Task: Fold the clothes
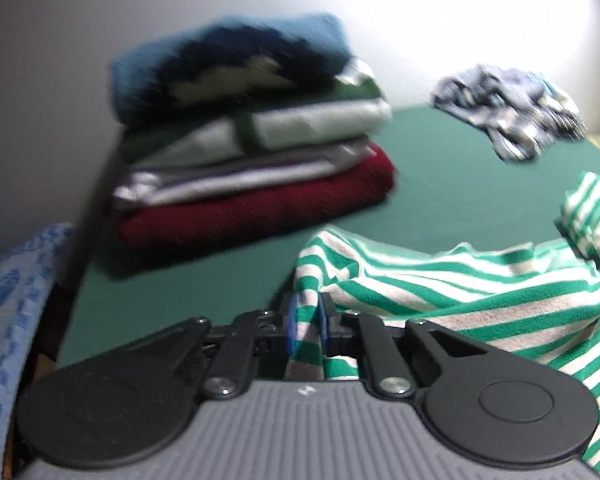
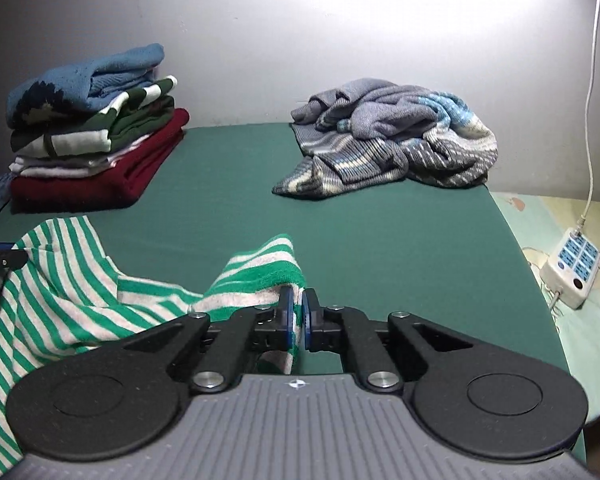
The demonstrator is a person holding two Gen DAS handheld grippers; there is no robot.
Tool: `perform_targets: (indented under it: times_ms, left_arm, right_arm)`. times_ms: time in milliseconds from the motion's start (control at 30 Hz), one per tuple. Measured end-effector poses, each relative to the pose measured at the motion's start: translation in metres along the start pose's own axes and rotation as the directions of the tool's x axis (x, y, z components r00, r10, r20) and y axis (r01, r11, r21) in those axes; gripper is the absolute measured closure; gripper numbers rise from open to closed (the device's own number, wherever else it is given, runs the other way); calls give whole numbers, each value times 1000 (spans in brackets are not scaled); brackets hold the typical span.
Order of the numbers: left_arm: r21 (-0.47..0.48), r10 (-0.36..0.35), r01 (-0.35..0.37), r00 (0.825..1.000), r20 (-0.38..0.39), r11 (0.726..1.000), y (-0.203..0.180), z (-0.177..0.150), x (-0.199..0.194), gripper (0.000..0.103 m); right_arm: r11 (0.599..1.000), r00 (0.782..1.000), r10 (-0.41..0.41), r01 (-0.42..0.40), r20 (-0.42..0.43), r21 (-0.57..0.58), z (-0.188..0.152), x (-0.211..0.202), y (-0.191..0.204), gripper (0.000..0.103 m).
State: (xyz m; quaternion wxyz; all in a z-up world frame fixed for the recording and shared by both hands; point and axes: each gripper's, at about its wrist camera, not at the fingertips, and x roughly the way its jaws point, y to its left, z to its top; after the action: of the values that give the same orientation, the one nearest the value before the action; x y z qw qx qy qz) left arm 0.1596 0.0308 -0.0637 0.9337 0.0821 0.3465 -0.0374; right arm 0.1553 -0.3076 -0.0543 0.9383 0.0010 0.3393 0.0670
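- Gripping a green-and-white striped garment (image 1: 440,280): left gripper (image 1: 307,320), blue-padded fingers (image 1: 289,322) closed on a bunched fold of the cloth near its left end.
- Right gripper (image 2: 298,318): fingers (image 2: 286,320) closed on another edge of the same striped garment (image 2: 80,292); a raised flap of cloth stands just behind the pads.
- Striped garment, position: slack and rumpled between the two grippers, at the near edge of the green counter (image 2: 380,220); part of it hangs below the near edge in the right wrist view.
- Folded stack (image 2: 92,128): far left of the counter, against the wall. Bottom to top: dark red piece, pale grey-white pieces, dark green and white piece, blue knit with a dark and cream pattern.
- Unfolded knit sweater (image 2: 392,140): grey, blue and cream stripes, crumpled in a heap at the far right of the counter, well apart from the stack.
- Power strip (image 2: 572,272): white with blue sockets, on a pale patterned surface right of the counter; a white cable (image 2: 592,100) runs up the wall.
- Blue patterned fabric (image 1: 12,320): left margin of the left wrist view, beside the counter; blurred.
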Motion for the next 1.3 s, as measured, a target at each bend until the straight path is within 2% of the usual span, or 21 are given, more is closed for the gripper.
perform_targets:
  times_ms: [67, 133, 233, 267, 300, 367, 400, 433, 467, 533, 567, 600, 667, 767, 800, 867, 933, 1033, 1100, 1200, 1300]
  left_arm:
    - [-10, 43, -42, 999, 25, 999, 6, 4, -2, 91]
    - [-27, 77, -77, 997, 9, 997, 14, 4, 4, 91]
    - [-51, 129, -129, 992, -16, 990, 27, 5, 12, 92]
    - [-59, 145, -147, 989, -24, 987, 31, 5, 15, 97]
    - [-66, 162, -164, 986, -33, 984, 35, 5, 18, 97]
    - [-81, 195, -199, 979, -50, 977, 43, 5, 23, 97]
    - [-90, 204, -209, 977, -62, 974, 47, 4, 26, 97]
    - [-103, 188, -195, 979, -78, 975, 50, 0, 25, 96]
    - [-109, 180, -188, 981, -76, 976, 51, -4, 21, 96]
    - [-110, 156, -163, 985, -71, 980, 51, -11, 9, 87]
    - [-107, 142, -148, 988, -69, 983, 50, -14, 2, 79]
    - [-104, 127, -134, 990, -67, 986, 49, -17, -4, 72]
    - [-96, 98, -104, 993, -64, 990, 47, -24, -17, 73]
    - [-63, 68, -73, 995, -76, 995, 34, -36, -27, 69]
    - [-51, 63, -67, 995, -83, 996, 29, -40, -29, 69]
    - [-35, 55, -59, 993, -103, 998, 23, -51, -30, 63]
    - [-30, 57, -61, 991, -117, 998, 23, -60, -30, 61]
    - [-21, 82, -85, 988, -129, 996, 25, -73, -32, 55]
    - [-11, 99, -101, 988, -121, 995, 28, -81, -36, 46]
    - [-3, 110, -111, 987, -115, 994, 33, -87, -42, 40]
    - [1, 120, -120, 986, -115, 993, 37, -92, -47, 37]
  right_arm:
    - [1000, 999, 11, -11, 33, 1, 13, 4, 6, 99]
    - [1000, 997, 16, -16, 69, 5, 24, 7, 11, 101]
    - [999, 984, -23, 17, 175, 36, 48, 8, 14, 103]
    - [998, 983, -28, 18, 184, 58, 55, 11, 12, 103]
    - [997, 986, -17, 5, 164, 73, 60, 16, 11, 103]
    - [995, 995, 31, -40, 99, 92, 64, 29, 10, 92]
    - [994, 996, 58, -64, 65, 94, 62, 33, 12, 91]
    - [993, 996, 79, -82, 32, 80, 58, 35, 16, 81]
    - [994, 995, 98, -99, 11, 49, 50, 33, 23, 66]
    - [991, 991, 133, -133, -19, -23, 34, 26, 37, 58]
    - [985, 987, 155, -157, -39, -64, 25, 24, 45, 58]
    - [977, 982, 179, -184, -60, -108, 16, 22, 54, 58]
    - [961, 975, 205, -217, -83, -172, 0, 20, 69, 59]
    - [954, 979, 191, -202, -72, -223, -12, 25, 79, 63]
    - [954, 980, 185, -197, -71, -224, -14, 28, 80, 68]
    - [960, 980, 179, -193, -86, -205, -15, 34, 78, 96]
    - [970, 984, 158, -170, -78, -176, -14, 36, 72, 96]
    - [984, 995, 95, -98, -25, -149, -9, 31, 57, 97]
    - [992, 1000, 24, -23, 4, -125, -1, 30, 41, 97]
    - [991, 994, -103, 105, 24, -78, 11, 33, 9, 97]
    - [984, 985, -175, 175, -1, -36, 11, 44, -22, 99]
